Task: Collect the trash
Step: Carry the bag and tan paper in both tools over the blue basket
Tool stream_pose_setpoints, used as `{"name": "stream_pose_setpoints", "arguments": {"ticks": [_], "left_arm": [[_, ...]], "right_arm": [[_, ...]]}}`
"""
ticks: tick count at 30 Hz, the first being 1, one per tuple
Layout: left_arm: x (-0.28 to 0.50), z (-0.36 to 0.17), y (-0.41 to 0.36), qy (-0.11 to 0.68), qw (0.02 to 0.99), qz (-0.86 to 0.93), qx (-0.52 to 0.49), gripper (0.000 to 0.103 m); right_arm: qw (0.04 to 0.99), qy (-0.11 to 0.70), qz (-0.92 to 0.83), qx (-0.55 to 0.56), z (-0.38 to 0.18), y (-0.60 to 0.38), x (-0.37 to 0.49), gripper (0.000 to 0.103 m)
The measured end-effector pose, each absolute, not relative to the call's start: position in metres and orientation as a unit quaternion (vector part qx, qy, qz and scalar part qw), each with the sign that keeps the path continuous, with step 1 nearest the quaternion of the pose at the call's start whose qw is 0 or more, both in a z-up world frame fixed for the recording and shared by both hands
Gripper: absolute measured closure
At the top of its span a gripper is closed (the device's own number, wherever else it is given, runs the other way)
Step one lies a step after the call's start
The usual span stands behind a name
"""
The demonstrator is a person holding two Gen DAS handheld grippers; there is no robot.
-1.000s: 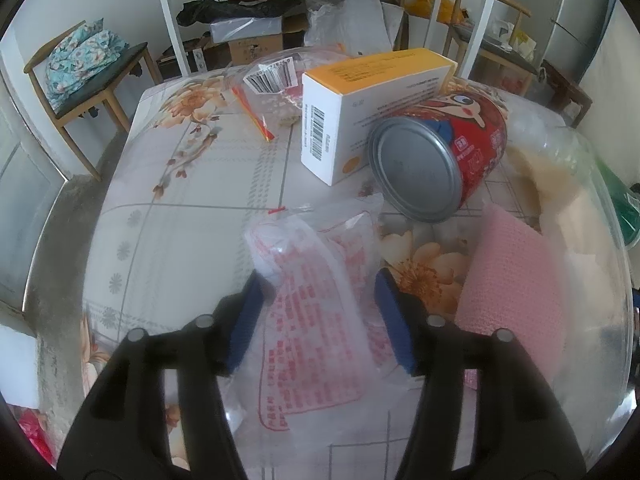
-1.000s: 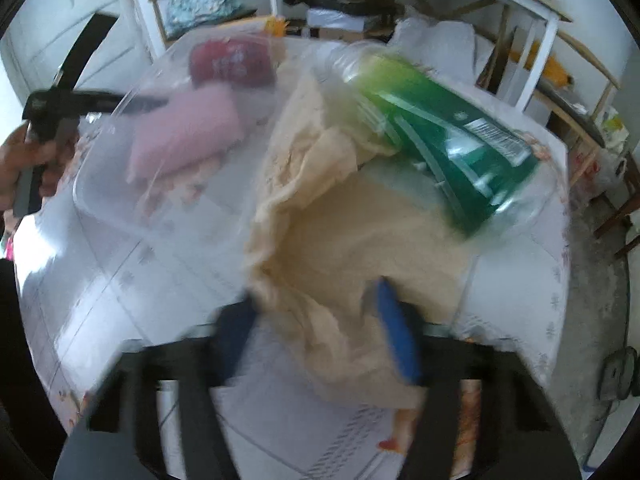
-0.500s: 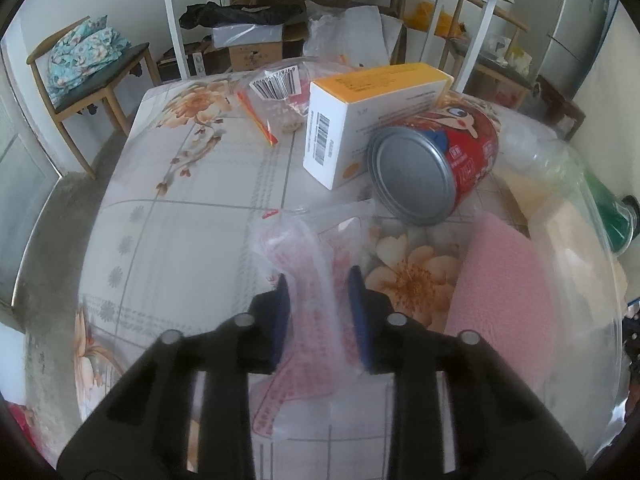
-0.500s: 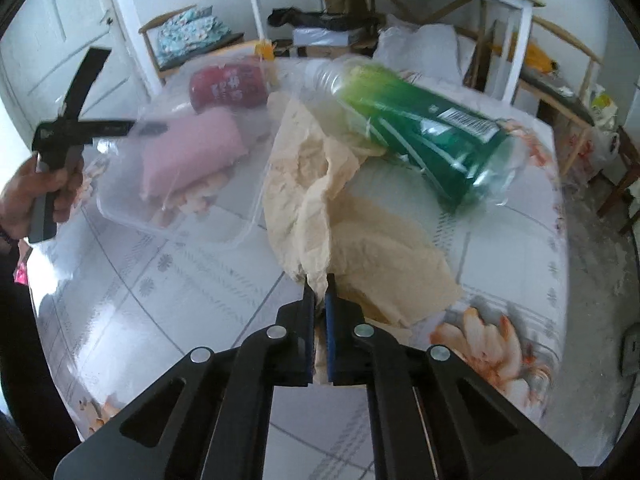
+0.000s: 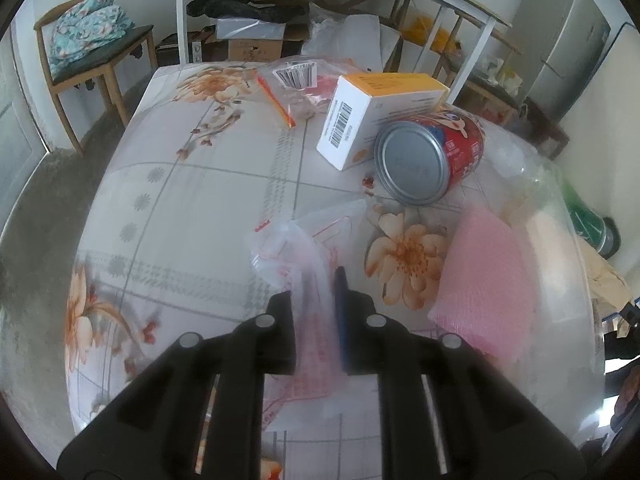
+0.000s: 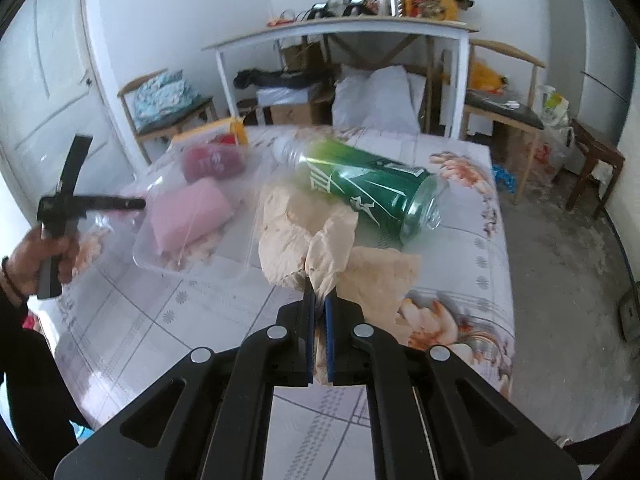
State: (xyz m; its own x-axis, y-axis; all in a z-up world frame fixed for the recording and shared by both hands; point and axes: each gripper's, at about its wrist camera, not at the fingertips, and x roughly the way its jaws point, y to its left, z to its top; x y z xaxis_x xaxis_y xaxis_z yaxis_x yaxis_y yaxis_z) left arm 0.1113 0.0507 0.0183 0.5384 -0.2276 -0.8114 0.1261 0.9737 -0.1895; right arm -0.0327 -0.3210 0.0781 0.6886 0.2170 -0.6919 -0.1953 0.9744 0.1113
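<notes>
Our left gripper (image 5: 318, 280) has its jaws pinched shut on the thin plastic bag (image 5: 296, 256) bunched between the fingers — light, limp and slippery, so we grip gathered folds. Our right gripper (image 6: 319, 296) is clamped on the crumpled brown paper (image 6: 320, 240) rising just beyond its tips — soft, probably tearable, and best held at the thick crease.

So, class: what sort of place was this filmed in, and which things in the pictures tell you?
Probably a lived-in room of a home, used partly for storage: a table under a flowered cloth, a wooden chair with folded bedding, and cardboard boxes under a white side table.
</notes>
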Motion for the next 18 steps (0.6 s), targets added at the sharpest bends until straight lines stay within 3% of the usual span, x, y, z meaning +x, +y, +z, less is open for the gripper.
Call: {"name": "stream_pose_setpoints", "arguments": {"ticks": [18], "left_arm": [[0.061,0.059,0.051,0.429,0.893,-0.122,-0.063,0.092]], "right_arm": [[0.942,0.32,0.103,0.008,0.135,-0.316,-0.101,0.099]]}}
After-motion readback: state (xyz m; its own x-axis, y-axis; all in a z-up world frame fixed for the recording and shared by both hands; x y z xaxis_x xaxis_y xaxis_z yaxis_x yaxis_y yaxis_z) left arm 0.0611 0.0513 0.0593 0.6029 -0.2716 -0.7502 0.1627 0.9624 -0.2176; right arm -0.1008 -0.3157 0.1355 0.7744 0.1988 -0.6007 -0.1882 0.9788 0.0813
